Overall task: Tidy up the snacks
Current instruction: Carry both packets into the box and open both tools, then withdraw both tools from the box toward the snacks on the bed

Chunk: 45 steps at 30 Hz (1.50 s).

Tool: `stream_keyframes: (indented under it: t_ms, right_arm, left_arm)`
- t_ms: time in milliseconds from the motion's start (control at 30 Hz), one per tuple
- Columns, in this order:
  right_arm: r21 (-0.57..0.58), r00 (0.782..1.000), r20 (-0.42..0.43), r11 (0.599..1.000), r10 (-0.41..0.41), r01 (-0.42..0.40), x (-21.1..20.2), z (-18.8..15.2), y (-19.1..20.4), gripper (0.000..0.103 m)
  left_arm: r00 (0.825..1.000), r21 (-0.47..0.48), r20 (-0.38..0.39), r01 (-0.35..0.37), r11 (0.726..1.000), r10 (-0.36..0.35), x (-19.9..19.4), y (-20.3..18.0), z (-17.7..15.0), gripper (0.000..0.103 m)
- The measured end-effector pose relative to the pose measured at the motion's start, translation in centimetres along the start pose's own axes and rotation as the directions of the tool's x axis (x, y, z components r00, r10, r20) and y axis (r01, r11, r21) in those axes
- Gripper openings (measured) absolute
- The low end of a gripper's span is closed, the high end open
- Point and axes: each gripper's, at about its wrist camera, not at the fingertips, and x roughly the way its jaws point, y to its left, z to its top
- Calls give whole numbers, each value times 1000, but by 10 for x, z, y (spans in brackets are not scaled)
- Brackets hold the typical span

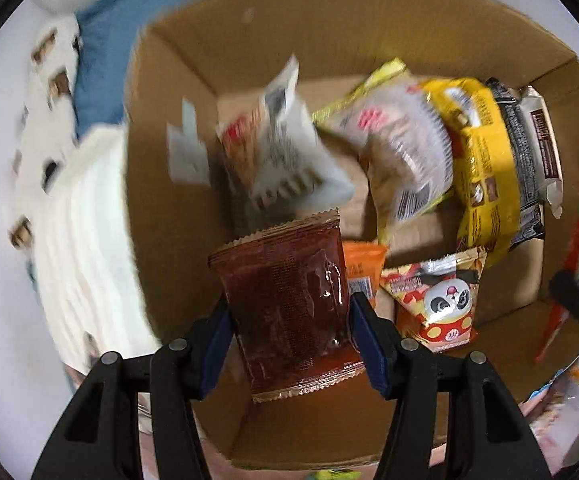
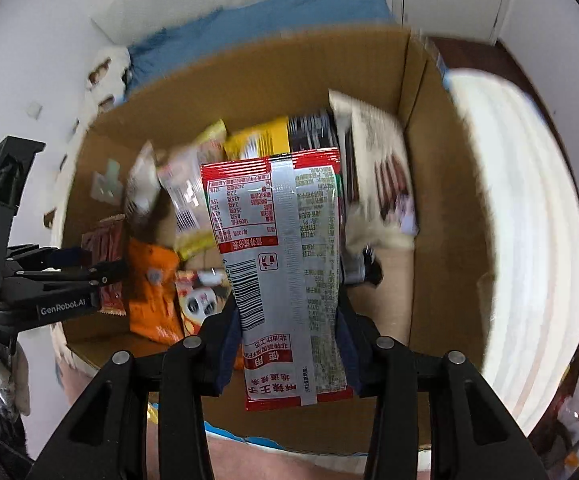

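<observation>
Cardboard box (image 1: 177, 208) sits below both grippers, already holding several snacks. The left gripper (image 1: 289, 344) pinches a brown packet (image 1: 285, 304) and the right gripper (image 2: 289, 344) a red-and-silver packet (image 2: 281, 264), each poised over the box, likely for dropping in.

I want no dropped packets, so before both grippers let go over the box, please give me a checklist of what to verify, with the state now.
1. Left gripper grips the brown packet on both sides: ok.
2. Right gripper grips the red packet on both sides: ok.
3. Both packets hang over the open box, not its rim: ok.
4. Free floor under the brown packet: ok, bare cardboard shows below it.
5. Free floor under the red packet: cannot tell, the packet hides it.
6. Grippers apart from each other: ok, the left one sits far to the side in the right wrist view.
</observation>
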Motion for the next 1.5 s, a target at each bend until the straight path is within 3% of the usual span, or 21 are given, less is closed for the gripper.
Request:
stream_keyframes:
  t_ms: [67, 100, 133, 167, 333, 600, 900, 1067, 1367, 1500]
  right_arm:
    - [-14, 1000, -16, 1000, -26, 26, 5, -2, 1, 92]
    - [-20, 999, -14, 999, -36, 36, 6, -4, 1, 97]
    - [-23, 999, -14, 999, -40, 39, 7, -4, 1, 97]
    - [-26, 999, -17, 999, -41, 40, 8, -4, 2, 97]
    - [-26, 999, -21, 999, -44, 44, 9, -6, 1, 97]
    - [-38, 996, 38, 996, -76, 78, -7, -16, 3, 97]
    - [-62, 981, 160, 991, -111, 122, -40, -38, 12, 97]
    - [-66, 969, 224, 990, -104, 122, -60, -57, 15, 97]
    - [-53, 954, 300, 998, -10, 27, -100, -102, 13, 97]
    - [-6, 954, 298, 1000, 18, -17, -100, -130, -5, 97]
  left_arm:
    - [999, -30, -12, 48, 998, -49, 7, 5, -1, 63]
    - [998, -33, -4, 59, 998, -60, 7, 6, -1, 72]
    - [998, -35, 6, 67, 997, -67, 7, 7, -2, 82]
    - [997, -36, 15, 79, 996, -79, 6, 6, -3, 85]
    - [992, -39, 54, 112, 993, -110, 0, 7, -12, 86]
    - [979, -71, 188, 96, 993, -81, -25, 4, -42, 86]
    - [936, -129, 350, 90, 988, -39, -70, 2, -86, 86]
    - [899, -138, 437, 49, 989, 16, -92, -2, -116, 86]
    - [838, -184, 544, 65, 981, 47, -120, 5, -167, 86]
    - [825, -229, 561, 76, 970, 67, -117, 16, -199, 86]
